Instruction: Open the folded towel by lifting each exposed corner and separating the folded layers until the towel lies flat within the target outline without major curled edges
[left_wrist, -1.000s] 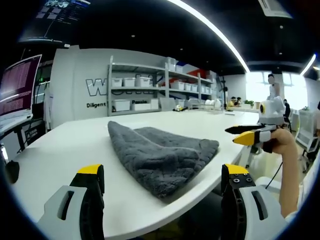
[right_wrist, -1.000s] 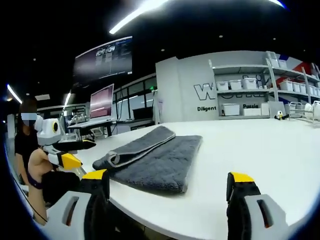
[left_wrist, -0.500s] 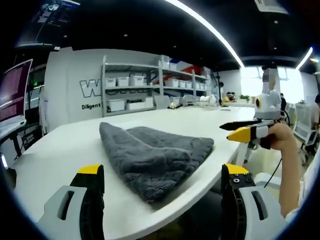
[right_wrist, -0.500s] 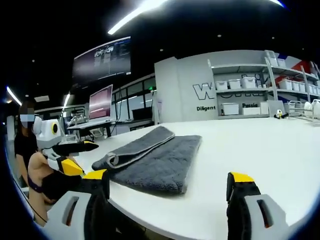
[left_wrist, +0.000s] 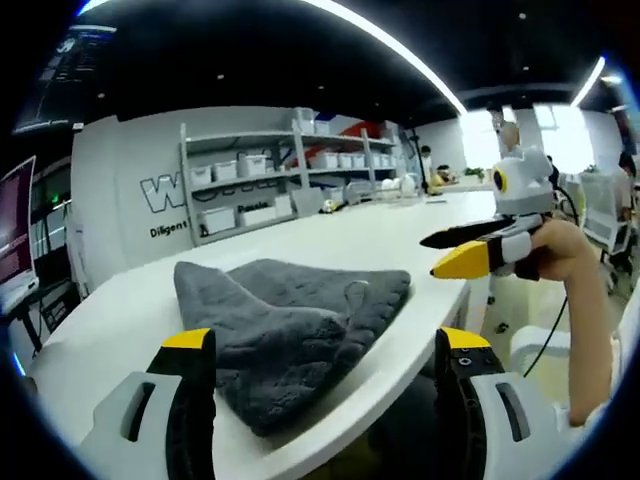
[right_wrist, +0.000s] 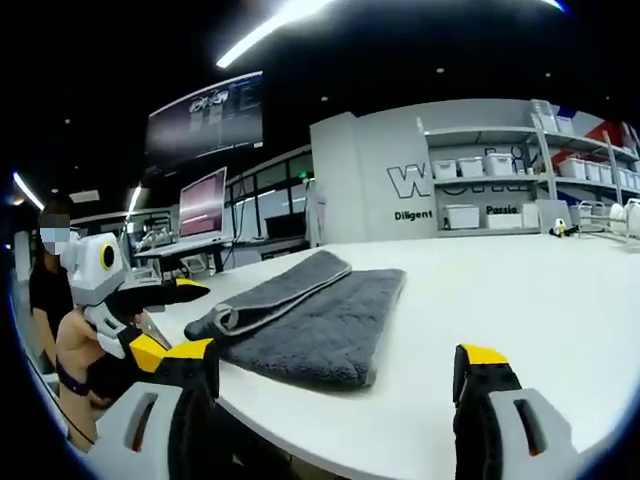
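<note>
A grey folded towel (left_wrist: 290, 325) lies on a white table (left_wrist: 400, 235), reaching the near edge. In the right gripper view the towel (right_wrist: 315, 315) shows a doubled fold along its left side. My left gripper (left_wrist: 325, 342) is open, its jaws wide apart just short of the towel's near corner. My right gripper (right_wrist: 335, 357) is open too, low in front of the towel and not touching it. The right gripper (left_wrist: 432, 258) also hangs off the table's right edge. The left gripper (right_wrist: 182, 312) shows by the towel's left end.
Shelves with white bins (left_wrist: 250, 165) stand behind the table, under lettering on the wall. A monitor (right_wrist: 203, 205) sits at the back left. A person (right_wrist: 60, 330) sits by the table's left end. Bare tabletop (right_wrist: 520, 290) spreads right of the towel.
The left gripper has come closer to the towel's near corner and swung a little. The right gripper has barely moved. The towel lies as before.
</note>
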